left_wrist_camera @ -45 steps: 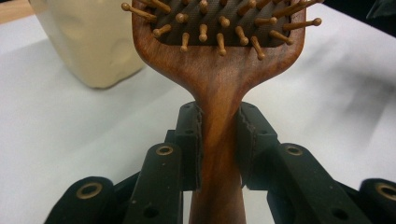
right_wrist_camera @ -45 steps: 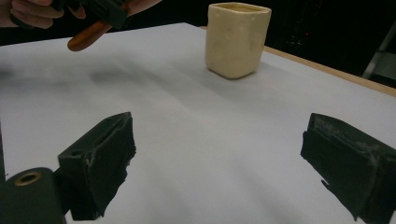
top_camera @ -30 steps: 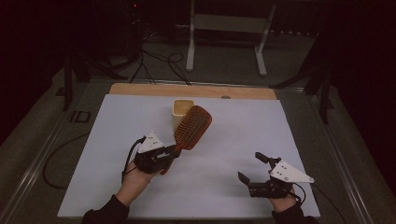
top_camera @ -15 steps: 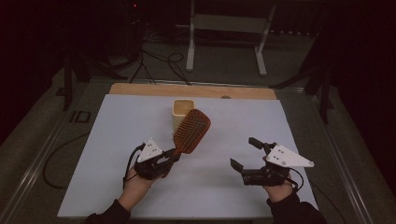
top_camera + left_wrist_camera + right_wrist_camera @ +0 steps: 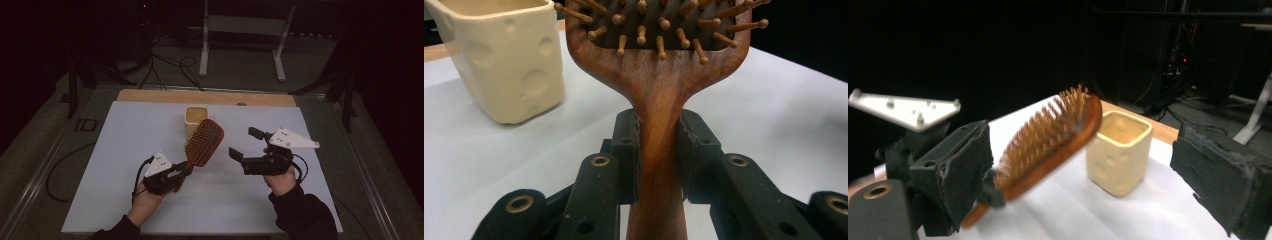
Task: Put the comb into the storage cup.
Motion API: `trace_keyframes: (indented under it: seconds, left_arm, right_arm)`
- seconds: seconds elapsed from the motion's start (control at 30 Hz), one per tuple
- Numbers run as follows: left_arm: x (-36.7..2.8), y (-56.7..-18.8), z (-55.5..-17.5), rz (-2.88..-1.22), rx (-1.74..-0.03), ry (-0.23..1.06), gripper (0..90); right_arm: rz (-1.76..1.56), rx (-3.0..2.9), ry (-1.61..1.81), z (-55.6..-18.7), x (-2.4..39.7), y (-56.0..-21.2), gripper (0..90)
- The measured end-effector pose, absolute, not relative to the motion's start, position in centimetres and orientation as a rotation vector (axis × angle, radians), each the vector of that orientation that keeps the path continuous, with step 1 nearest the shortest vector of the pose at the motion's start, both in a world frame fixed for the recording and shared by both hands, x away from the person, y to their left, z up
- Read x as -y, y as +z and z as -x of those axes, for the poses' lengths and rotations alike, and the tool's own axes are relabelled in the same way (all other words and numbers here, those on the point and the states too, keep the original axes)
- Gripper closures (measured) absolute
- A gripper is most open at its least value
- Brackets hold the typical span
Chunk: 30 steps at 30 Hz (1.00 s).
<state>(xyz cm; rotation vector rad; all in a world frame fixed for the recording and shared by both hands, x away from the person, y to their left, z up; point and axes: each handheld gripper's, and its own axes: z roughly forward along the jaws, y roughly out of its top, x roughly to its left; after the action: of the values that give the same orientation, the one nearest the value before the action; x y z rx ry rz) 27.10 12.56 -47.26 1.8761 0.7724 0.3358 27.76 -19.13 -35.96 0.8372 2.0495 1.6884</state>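
A: Start at the left. What did your left tool [image 5: 186,169] have?

B: You had it clenched on the wooden hairbrush [image 5: 203,143]. In the left gripper view its two black pads pressed flat against either side of the brush's narrow neck [image 5: 658,150], just under the paddle. The wood was a reddish brown with a visible grain, smooth and rounded at the shoulders.

A: And the head of the brush?

B: A broad paddle with a dark cushion, set with rows of thin wooden pins, each tipped with a small round knob. From the high view you held it off the worktop [image 5: 125,150], tilted up and away from you, its bristled face turned toward your right side.

A: What stood behind it?

B: A cream cup [image 5: 195,119], squarish with rounded corners, its matte walls dimpled with shallow round hollows like cheese. It sat on the pale sheet that covers the worktop, just beyond the brush head and near the strip of bare wood at the far edge. In the left gripper view the cup [image 5: 504,60] stood to the left of the brush, apart from it.

A: Then the right?

B: Your right tool [image 5: 241,143] was released, its jaws spread wide with nothing between them. It hung above the worktop, near the brush but not touching it. In the right gripper view its rough black pads framed the brush [image 5: 1048,145] and the cup [image 5: 1118,150].
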Motion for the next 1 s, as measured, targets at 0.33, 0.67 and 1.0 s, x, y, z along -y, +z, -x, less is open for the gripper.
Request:
trace_keyframes:
  seconds: [0.33,0.67,1.0]
  left_arm:
    - [-12.6,-47.3,-27.0,-1.864,-0.764,0.339,73.5]
    - [-12.4,-47.4,-27.0,-1.861,-0.755,0.344,73.5]
    - [-12.4,-47.5,-27.1,-1.835,-0.762,0.343,73.5]
  right_arm:
    - [-1.124,-2.081,1.745,-31.5,16.2,-37.2,8.8]
    - [-1.228,-2.125,1.810,-32.4,14.0,-38.4,8.8]
    - [-1.364,-2.160,1.843,-32.3,12.3,-39.6,24.2]
